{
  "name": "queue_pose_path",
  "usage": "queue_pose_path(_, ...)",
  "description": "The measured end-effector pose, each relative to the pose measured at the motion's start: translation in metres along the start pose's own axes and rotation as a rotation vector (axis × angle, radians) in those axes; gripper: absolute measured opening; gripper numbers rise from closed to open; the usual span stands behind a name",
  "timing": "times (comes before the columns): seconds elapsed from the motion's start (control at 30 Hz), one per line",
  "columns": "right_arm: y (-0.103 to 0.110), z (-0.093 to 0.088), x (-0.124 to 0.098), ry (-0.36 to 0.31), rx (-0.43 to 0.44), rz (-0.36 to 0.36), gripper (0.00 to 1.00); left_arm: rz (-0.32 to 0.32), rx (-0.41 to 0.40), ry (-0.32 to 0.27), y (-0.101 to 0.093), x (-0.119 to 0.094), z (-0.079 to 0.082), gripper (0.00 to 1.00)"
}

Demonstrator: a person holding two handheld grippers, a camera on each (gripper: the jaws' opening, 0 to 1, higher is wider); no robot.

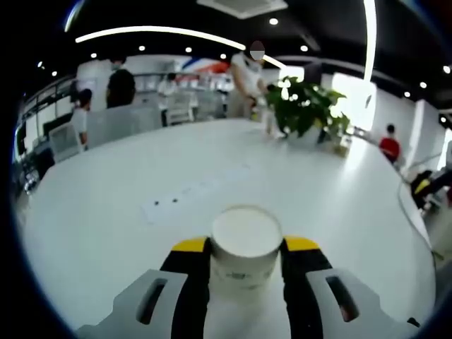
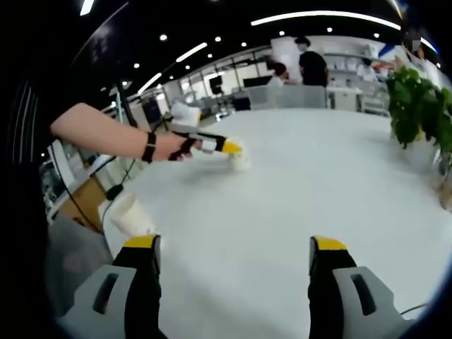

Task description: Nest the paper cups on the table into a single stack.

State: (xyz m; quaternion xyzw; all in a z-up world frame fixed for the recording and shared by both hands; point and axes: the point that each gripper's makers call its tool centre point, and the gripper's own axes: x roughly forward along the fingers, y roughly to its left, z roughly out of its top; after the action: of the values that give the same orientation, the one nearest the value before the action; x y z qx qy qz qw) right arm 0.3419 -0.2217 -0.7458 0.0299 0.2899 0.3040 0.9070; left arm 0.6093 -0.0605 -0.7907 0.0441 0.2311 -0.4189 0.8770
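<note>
A white paper cup [image 1: 246, 244] stands bottom-up on the round white table [image 1: 106, 212], between the yellow-tipped jaws of my left gripper [image 1: 246, 245]. Both jaws press against its sides. In the right gripper view the same cup [image 2: 240, 161] sits mid-table with the left gripper [image 2: 229, 148] shut on it, held by a person's bare arm [image 2: 99, 131] wearing a dark wristband. Another white paper cup [image 2: 129, 214] lies tilted near the table's left edge, just beyond my right gripper's left jaw. My right gripper [image 2: 236, 244] is wide open with bare table between its jaws.
A potted green plant [image 1: 305, 106] stands at the far side of the table [image 2: 296, 183], and its leaves [image 2: 417, 99] show at the right. A faint sheet with dark dots [image 1: 191, 194] lies ahead of the held cup. People and chairs are beyond the table.
</note>
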Motion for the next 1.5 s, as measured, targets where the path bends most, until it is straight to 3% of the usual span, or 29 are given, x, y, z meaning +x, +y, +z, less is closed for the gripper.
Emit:
queue_pose_path(0.33,0.0,0.008,-0.003,-0.014,-0.011,-0.011,0.85,-0.002,-0.012,-0.008,-0.002,-0.004,0.006,0.37)
queue_pose_path(0.6,0.011,0.017,-0.006,-0.039,-0.011,-0.008,0.84,0.007,-0.009,-0.02,-0.004,-0.019,0.018,0.37)
queue_pose_path(0.9,0.025,0.027,-0.011,-0.069,-0.018,0.003,0.84,0.011,-0.014,-0.04,-0.016,-0.037,0.034,0.37)
queue_pose_path(1.23,0.031,0.035,-0.024,-0.095,-0.023,-0.013,0.84,0.016,-0.037,-0.103,-0.031,-0.056,0.062,0.37)
queue_pose_path(1.5,0.038,0.033,-0.027,-0.111,-0.014,-0.027,0.84,0.006,-0.031,-0.116,-0.045,-0.071,0.068,0.37)
